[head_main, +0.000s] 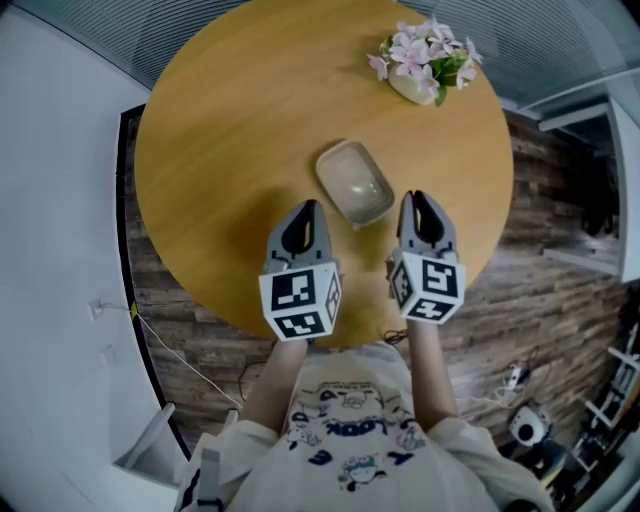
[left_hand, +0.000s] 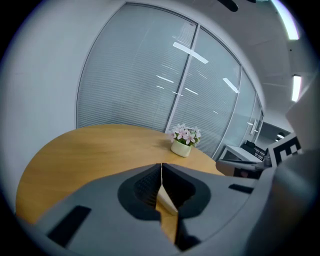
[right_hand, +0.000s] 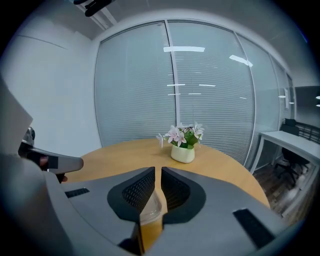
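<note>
A clear plastic tub (head_main: 354, 182) lies empty on the round wooden table (head_main: 230, 130). My left gripper (head_main: 305, 206) hovers just off its near left corner, jaws shut and holding nothing. Just right of the tub's near end is my right gripper (head_main: 418, 196), jaws shut to a thin slit and also empty. In the left gripper view the jaws meet at the tip of the left gripper (left_hand: 161, 165), and a corner of the tub (left_hand: 168, 204) shows below them. Under the right gripper (right_hand: 158, 170) in its own view, the tub's rim (right_hand: 150, 211) shows.
A cream pot of pink flowers (head_main: 426, 60) stands at the table's far right edge, also seen as the flower pot (left_hand: 185, 140) and the flower pot (right_hand: 183, 143). Glass walls with blinds stand behind the table. A white desk (right_hand: 292, 142) is to the right, over a wood-plank floor (head_main: 540, 290).
</note>
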